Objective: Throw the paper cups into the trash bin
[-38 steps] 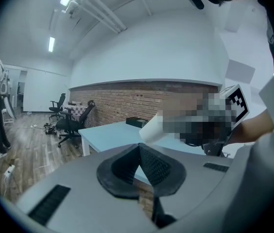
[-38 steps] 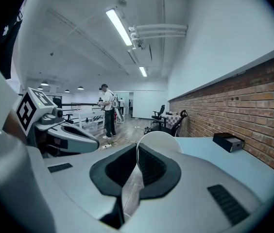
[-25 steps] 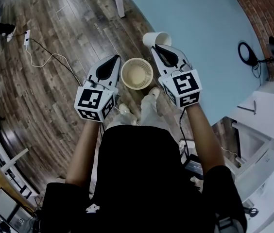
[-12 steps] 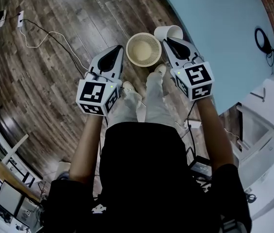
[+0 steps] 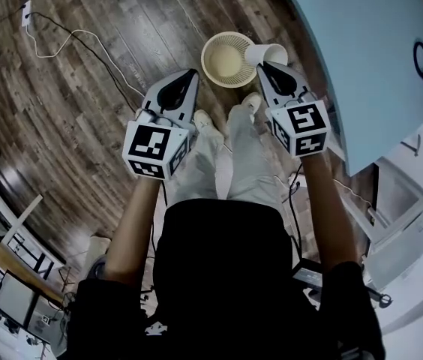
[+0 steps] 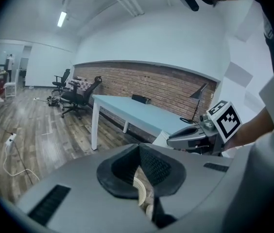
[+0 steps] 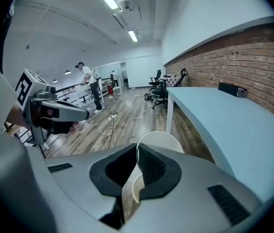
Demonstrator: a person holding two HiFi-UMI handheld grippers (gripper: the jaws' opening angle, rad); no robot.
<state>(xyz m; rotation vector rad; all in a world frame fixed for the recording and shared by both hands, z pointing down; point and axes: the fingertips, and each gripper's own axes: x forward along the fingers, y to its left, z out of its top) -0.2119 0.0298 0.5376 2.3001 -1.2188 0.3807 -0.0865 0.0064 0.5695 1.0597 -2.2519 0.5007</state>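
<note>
A white paper cup (image 5: 268,53) lies on its side in my right gripper (image 5: 264,64), whose jaws are shut on the cup's wall. The cup hangs over the right rim of a cream mesh trash bin (image 5: 210,51) that stands on the wooden floor. In the right gripper view the cup (image 7: 159,139) sticks up past the closed right gripper (image 7: 138,152). My left gripper (image 5: 192,73) hovers shut and empty just left of the bin. In the left gripper view the bin's rim (image 6: 138,189) shows through the gap below the left gripper (image 6: 139,152).
A pale blue table (image 5: 354,43) runs along the right, its edge close to the bin. White cables (image 5: 69,40) trail over the floor at left. The person's legs and shoes (image 5: 226,141) stand just behind the bin. Office chairs (image 6: 74,93) and a standing person (image 7: 91,87) are far off.
Both grippers and the person have moved away from the table's edge toward the bin. The cup, earlier beside the bin over the table's edge, now hangs at the bin's right rim.
</note>
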